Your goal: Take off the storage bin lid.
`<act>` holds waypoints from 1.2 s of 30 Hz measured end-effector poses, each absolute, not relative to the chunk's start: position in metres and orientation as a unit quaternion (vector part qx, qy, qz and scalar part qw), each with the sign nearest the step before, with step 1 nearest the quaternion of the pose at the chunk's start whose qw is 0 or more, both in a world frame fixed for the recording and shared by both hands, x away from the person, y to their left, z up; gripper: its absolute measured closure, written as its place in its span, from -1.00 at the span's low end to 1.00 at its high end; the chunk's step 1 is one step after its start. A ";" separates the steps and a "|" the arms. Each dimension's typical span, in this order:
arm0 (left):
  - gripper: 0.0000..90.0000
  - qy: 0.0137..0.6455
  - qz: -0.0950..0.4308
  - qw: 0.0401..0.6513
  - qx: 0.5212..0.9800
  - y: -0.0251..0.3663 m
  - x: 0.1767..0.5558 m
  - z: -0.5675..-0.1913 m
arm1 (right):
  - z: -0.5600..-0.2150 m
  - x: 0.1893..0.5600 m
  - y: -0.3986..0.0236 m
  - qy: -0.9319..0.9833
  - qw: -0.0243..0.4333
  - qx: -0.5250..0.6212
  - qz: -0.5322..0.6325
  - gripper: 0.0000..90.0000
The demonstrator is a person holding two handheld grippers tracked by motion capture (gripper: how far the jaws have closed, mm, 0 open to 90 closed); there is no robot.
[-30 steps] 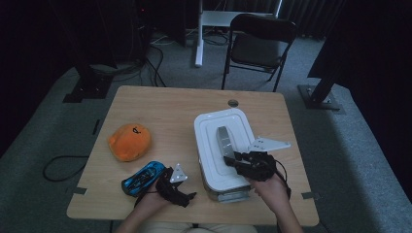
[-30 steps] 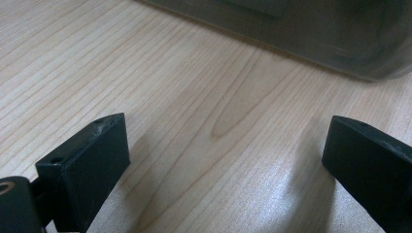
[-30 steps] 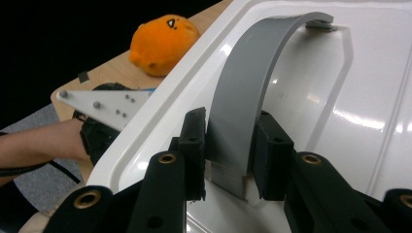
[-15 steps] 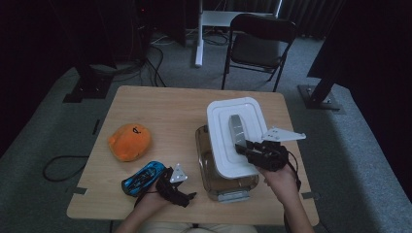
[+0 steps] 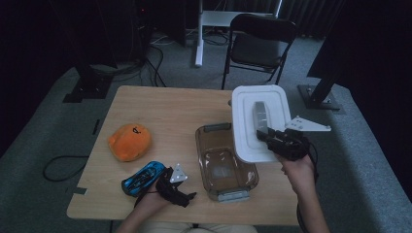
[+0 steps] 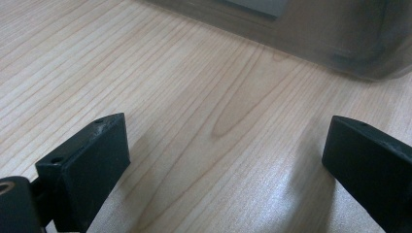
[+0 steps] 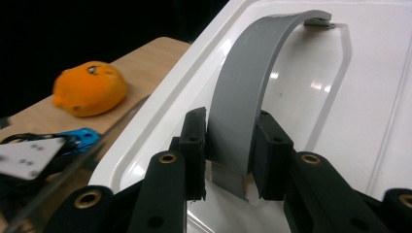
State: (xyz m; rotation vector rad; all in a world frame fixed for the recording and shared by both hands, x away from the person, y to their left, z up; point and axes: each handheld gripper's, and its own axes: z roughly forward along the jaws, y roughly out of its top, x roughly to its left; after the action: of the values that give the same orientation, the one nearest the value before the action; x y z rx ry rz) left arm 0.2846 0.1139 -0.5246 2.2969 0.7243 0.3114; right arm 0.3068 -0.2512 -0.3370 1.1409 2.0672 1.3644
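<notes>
**Two grippers, one lid in the air**

Two hands work at the wooden counter (image 5: 184,111). The right gripper (image 5: 272,138) has its jaws clamped on the grey arched handle (image 7: 252,97) of a white lid (image 5: 257,121), gripping it near the handle's lower end (the right gripper view shows both black pads pressed flat against the strip). The lid is held off the counter, over the right edge of the clear box (image 5: 226,162) and reaching past it to the right and toward the far side, so most of the box lies uncovered. The box stands on the counter near the person's edge, right of the middle, with a grey latch on its near wall.

The left gripper (image 5: 182,194) rests low at the near edge of the counter, just left of the box; its jaws stand wide apart with nothing but bare wood between them, and the box wall shows blurred ahead of them in the left gripper view.

A blue toy car (image 5: 143,177) lies just beside the left gripper, on its left. An orange plush toy (image 5: 128,141) sits farther out, toward the left side of the counter. A dark folding chair (image 5: 260,46) stands on the grey floor beyond the far edge.
</notes>
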 end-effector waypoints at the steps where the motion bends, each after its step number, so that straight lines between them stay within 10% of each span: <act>1: -0.92 0.280 0.120 0.349 0.886 0.114 0.285 -0.525 | -0.338 0.308 -0.255 0.741 0.208 0.413 0.487 0.55; 36: -0.92 0.278 0.121 0.347 0.887 0.114 0.285 -0.524 | -0.456 0.358 -0.312 0.722 0.170 0.501 0.445 0.55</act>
State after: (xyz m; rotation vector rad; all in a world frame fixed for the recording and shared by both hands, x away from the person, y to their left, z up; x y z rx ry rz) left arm 0.2847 0.1141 -0.5245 2.3018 0.7208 0.3128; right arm 0.3581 -0.3124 -0.4560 1.4238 2.0516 1.2644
